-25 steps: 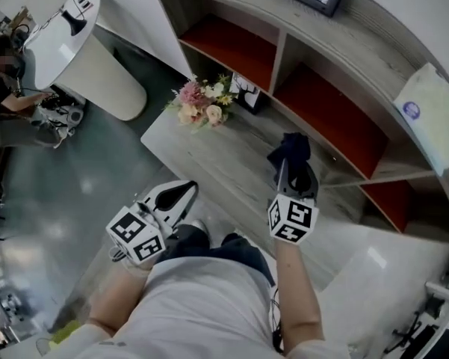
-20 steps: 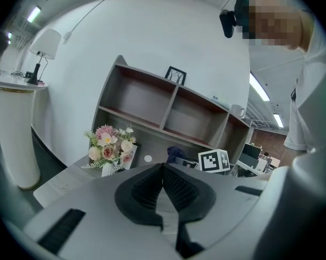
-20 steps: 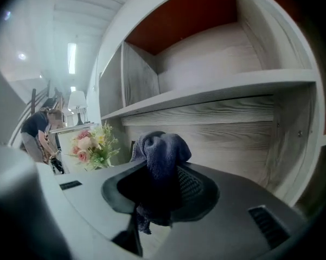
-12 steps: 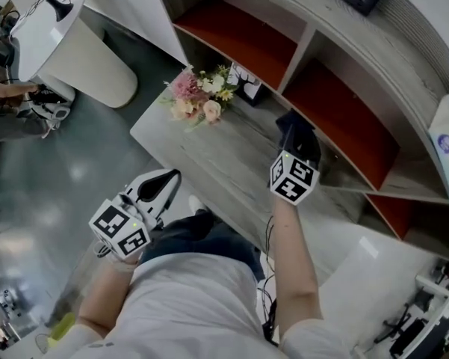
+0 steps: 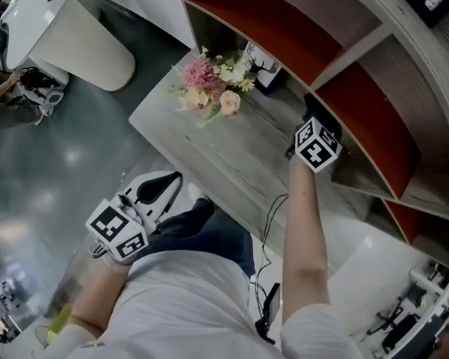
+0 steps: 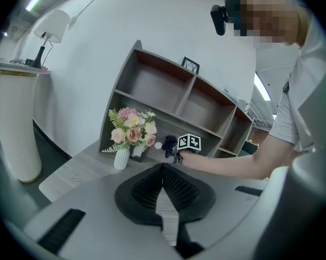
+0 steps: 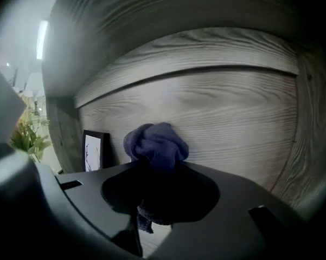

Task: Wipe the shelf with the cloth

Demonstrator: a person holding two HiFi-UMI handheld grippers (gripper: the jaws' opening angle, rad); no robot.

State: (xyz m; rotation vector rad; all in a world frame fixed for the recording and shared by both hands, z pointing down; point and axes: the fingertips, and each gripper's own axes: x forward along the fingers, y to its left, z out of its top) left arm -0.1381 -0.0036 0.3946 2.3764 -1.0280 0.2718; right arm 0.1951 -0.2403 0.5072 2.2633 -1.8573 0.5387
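My right gripper (image 5: 314, 120) is shut on a bunched dark blue cloth (image 7: 157, 142) and reaches over the grey wooden table (image 5: 209, 152) to the mouth of the shelf unit's lower compartment (image 5: 362, 167). The right gripper view shows the cloth close to a wood-grain panel (image 7: 217, 112); contact cannot be told. From the left gripper view, the cloth (image 6: 170, 145) sits just ahead of the right gripper's marker cube. My left gripper (image 5: 161, 190) hangs low by the person's left thigh, jaws shut on nothing (image 6: 164, 169).
A white vase of pink and cream flowers (image 5: 213, 92) and a small black picture frame (image 5: 265, 64) stand on the table left of the cloth. Red-backed shelf compartments (image 5: 273, 21) lie above. A white cylindrical stand (image 5: 82, 43) is on the floor at far left.
My right gripper has carried the cloth forward and to the right, from over the table's middle to the lower shelf compartment. The left gripper has stayed low at my side.
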